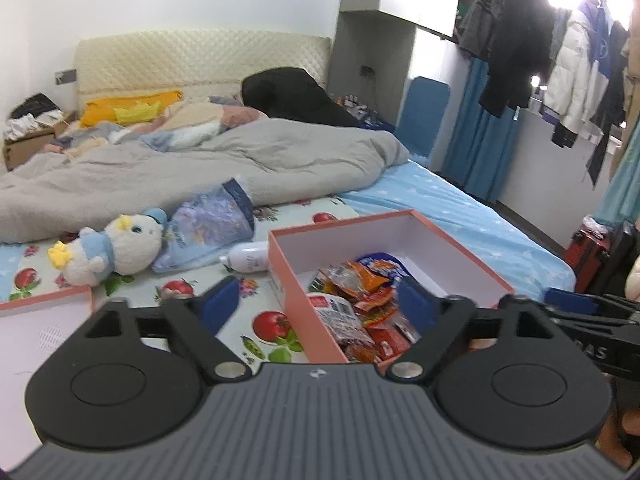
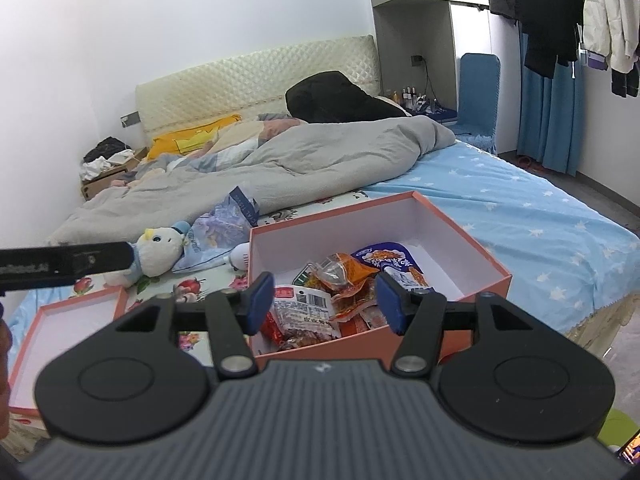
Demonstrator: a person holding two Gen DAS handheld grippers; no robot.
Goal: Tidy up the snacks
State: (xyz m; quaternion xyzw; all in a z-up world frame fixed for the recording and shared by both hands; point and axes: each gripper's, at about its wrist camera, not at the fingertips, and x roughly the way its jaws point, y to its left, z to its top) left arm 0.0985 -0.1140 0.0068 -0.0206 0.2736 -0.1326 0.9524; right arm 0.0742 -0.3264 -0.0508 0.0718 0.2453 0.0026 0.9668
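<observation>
The snacks (image 2: 320,300) are heaped in the near corner of the pink box (image 2: 460,248), directly ahead of the right gripper (image 2: 322,300) (the nearer one). Both the right gripper and the left gripper (image 1: 316,304) are held open and empty, the lid (image 2: 64,332) lying well apart to the left.

Your bed (image 2: 520,216) fills the middle of both views, with a blue star-print sheet on the right and a fruit-and-flower print cloth (image 1: 256,320) on the lower left. A rumpled grey duvet (image 1: 200,168) lies across the upper half. On the printed cloth sits the open orange box (image 2: 472,256), at frame centre, with snack packets (image 2: 332,292) inside. Its lid (image 2: 60,332) lies upturned at lower left. Between lid and duvet you have a plush duck (image 1: 116,248), a bluish plastic bag (image 1: 208,228) and a white bottle (image 1: 250,256) touching the box's left wall.
</observation>
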